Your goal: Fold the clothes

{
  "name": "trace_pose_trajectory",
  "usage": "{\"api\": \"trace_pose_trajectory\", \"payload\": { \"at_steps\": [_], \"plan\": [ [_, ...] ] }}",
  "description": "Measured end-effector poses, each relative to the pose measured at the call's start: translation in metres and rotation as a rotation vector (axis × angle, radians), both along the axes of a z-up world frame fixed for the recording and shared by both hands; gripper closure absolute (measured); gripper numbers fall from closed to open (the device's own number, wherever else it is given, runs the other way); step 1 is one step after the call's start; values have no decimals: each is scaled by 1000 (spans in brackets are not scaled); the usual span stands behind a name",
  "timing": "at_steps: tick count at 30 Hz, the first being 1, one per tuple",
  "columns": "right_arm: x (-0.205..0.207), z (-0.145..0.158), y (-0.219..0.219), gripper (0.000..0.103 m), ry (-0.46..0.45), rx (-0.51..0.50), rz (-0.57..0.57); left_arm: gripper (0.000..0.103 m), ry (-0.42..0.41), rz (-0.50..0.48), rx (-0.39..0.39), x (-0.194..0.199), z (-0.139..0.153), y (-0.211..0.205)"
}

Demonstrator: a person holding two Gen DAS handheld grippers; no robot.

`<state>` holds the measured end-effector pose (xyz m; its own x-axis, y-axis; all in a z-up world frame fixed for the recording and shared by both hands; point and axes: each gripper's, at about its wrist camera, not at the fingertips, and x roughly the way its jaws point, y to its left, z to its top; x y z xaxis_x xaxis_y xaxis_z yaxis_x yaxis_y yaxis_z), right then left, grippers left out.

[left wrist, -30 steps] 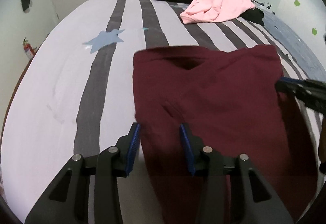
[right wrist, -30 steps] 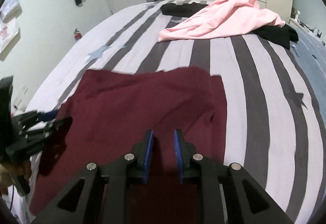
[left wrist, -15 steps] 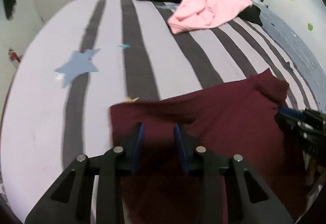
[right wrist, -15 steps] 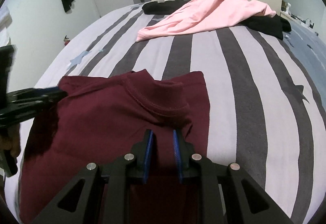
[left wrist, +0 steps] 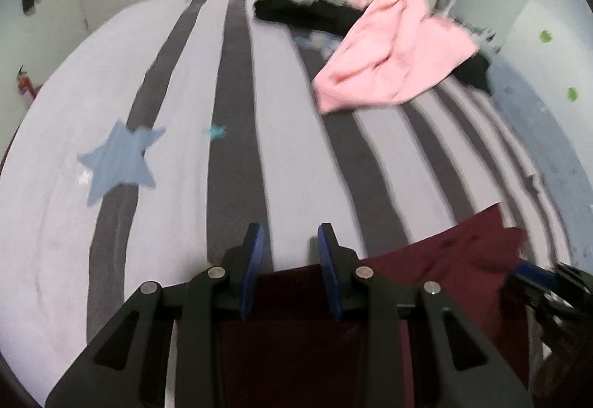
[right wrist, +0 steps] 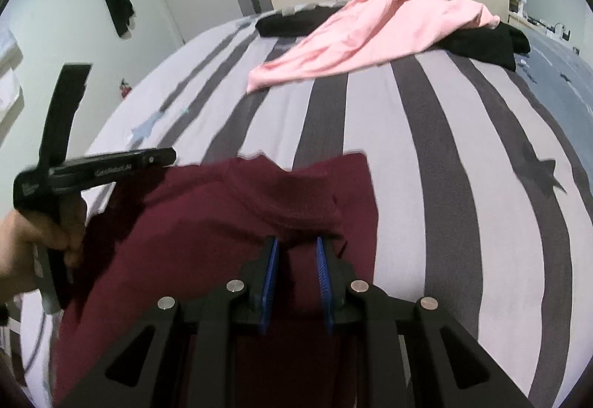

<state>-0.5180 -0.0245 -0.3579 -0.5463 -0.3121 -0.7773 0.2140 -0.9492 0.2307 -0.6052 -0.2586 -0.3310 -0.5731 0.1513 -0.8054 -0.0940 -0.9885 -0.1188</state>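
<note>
From the left wrist we see the striped bed (left wrist: 237,133), a pink top (left wrist: 393,59) at one o'clock. Our left gripper (left wrist: 291,272) pinches the maroon shirt (left wrist: 437,259), whose edge lay far up the bed a second ago and now sits at our fingertips.

From the right wrist, our right gripper (right wrist: 296,269) clamps a shirt fold at six o'clock. The fold toward us looks nearly done.

Maroon shirt (right wrist: 229,222); pink garment (right wrist: 370,40); grey-striped bedsheet (right wrist: 426,148) with blue star (left wrist: 118,163)
</note>
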Motion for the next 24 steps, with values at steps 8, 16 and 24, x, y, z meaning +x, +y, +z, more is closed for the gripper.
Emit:
{"api": "trace_pose_trajectory", "payload": {
  "at_steps": [8,16,24],
  "plan": [
    [-23,-11,7,86,-56,-22,49,75,22,-119,-26,43,5,10],
    [-16,16,27,81,-26,-40,2,76,68,42,-3,51,13,-41],
    [36,40,17,81,6,1,87,77,55,-28,81,127,42,-39]
  ]
}}
